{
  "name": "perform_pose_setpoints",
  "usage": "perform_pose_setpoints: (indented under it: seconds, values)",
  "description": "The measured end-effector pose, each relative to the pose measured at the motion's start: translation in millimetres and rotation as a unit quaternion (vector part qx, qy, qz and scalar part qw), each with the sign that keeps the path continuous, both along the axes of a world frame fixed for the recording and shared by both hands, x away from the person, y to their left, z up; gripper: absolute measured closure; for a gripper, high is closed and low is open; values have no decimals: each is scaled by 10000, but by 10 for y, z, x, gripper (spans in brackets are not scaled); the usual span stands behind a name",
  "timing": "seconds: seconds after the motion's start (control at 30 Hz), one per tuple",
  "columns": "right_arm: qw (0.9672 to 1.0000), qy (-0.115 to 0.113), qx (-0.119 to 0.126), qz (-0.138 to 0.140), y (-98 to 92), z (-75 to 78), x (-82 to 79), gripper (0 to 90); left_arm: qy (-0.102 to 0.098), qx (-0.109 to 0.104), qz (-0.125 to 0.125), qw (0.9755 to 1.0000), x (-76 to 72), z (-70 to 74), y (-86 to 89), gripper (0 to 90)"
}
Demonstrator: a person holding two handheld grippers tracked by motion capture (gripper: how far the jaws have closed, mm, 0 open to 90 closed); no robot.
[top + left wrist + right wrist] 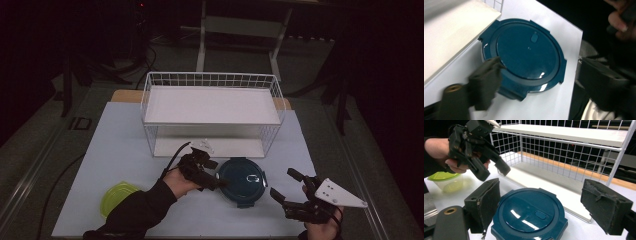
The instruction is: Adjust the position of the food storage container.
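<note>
White wire-mesh shelf rack [212, 112], boxy, flat white boards, upper centre of the high view. Round dark-teal container [243, 180] with glossy plastic clip-tab lid, lower centre, lying flat, lid up; round, so no clear long axis. Lime-lidded translucent tub [116, 197] lower left, probably plastic. Left gripper [220, 184] jaws spread, at the container's left edge, nothing pinched. Right gripper [286, 186] jaws spread, empty.

round teal lidded container [242, 181], flat on table
</note>
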State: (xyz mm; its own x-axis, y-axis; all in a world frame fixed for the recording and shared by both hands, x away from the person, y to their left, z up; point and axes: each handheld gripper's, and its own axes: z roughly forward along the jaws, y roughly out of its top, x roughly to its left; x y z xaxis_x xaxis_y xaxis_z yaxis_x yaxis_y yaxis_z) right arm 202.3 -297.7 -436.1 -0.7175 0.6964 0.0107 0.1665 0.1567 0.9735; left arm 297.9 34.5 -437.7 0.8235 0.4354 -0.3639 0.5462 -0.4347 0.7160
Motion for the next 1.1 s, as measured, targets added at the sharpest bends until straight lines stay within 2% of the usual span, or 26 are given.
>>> perform_pose_setpoints:
  seconds: [0.03, 0.1, 0.2, 0.23, 0.27, 0.3, 0.4, 0.47, 0.5, 0.53, 0.6, 0.63, 0.67, 0.7, 0.77, 0.8, 0.87, 0.9, 0.93, 1.0, 1.03, 1.07, 1.1]
  values:
    - [10000, -39, -41, -8, -1, -7, 7, 157, 48, -21, 45, 10000, 5, -2, -11, 83]
    - [9999, -84, -81, 13, 3, -14, 9, 175, 126, -111, 296, 9994, 14, -13, -26, 49]
    - [9995, -212, -224, 4, 21, -6, 8, 203, 268, -134, 665, 9973, 34, -67, -34, 37]
    - [9995, -212, -224, 4, 21, -6, 8, 203, 268, -134, 665, 9973, 34, -67, -34, 37]
    - [9992, -199, -338, -32, 33, -5, 13, 203, 268, -134, 665, 9973, 34, -67, -34, 37]
    - [9993, -161, -348, -15, 41, -21, 21, 200, 696, -151, 1042, 9920, 81, -188, -21, 37]
    - [9997, -2, -247, 63, 44, -39, 35, 156, 1251, -234, 1247, 9840, 139, -343, 16, 38]
    - [9997, 32, -237, 62, 48, -43, 39, 156, 1251, -234, 1247, 9840, 139, -343, 16, 38]
    - [9996, 61, -260, 70, 56, -47, 45, 131, 1720, -283, 1366, 9752, 178, -493, 47, 38]
    - [9997, 60, -244, 61, 58, -51, 46, 125, 1850, -277, 1479, 9711, 187, -532, 46, 38]
    - [9996, 135, -239, 37, 71, -52, 45, 109, 2183, -356, 1489, 9638, 214, -612, 80, 42]
    - [9996, 166, -226, -78, 87, -52, 47, 109, 2252, -394, 1543, 9612, 220, -642, 95, 42]
    - [9995, 118, -193, -198, 98, -55, 44, 107, 2252, -394, 1543, 9612, 220, -642, 95, 55]
    - [9997, 176, -170, -80, 97, -59, 44, 97, 2473, -527, 1583, 9545, 228, -689, 128, 79]
    - [9995, 194, -211, -161, 111, -66, 39, 97, 2620, -598, 1553, 9506, 229, -726, 147, 103]
    - [9995, 208, -228, -113, 117, -68, 40, 97, 2697, -643, 1569, 9479, 227, -744, 155, 121]
    - [9993, 207, -278, -139, 129, -70, 39, 97, 2817, -731, 1550, 9441, 227, -776, 164, 150]
    - [9991, 255, -305, -137, 134, -71, 43, 97, 2896, -811, 1583, 9405, 227, -793, 173, 165]
    - [9989, 260, -334, -199, 137, -74, 44, 100, 2896, -811, 1583, 9405, 227, -793, 173, 195]
    - [9987, 289, -368, -192, 135, -78, 48, 115, 3028, -949, 1602, 9347, 227, -837, 179, 254]
    - [9987, 289, -368, -192, 135, -78, 48, 115, 3028, -949, 1602, 9347, 227, -837, 179, 285]
    - [9987, 276, -379, -214, 134, -79, 47, 115, 3106, -981, 1592, 9320, 230, -857, 177, 285]
    - [9987, 298, -361, -194, 129, -80, 46, 127, 3186, -985, 1598, 9291, 234, -889, 166, 350]
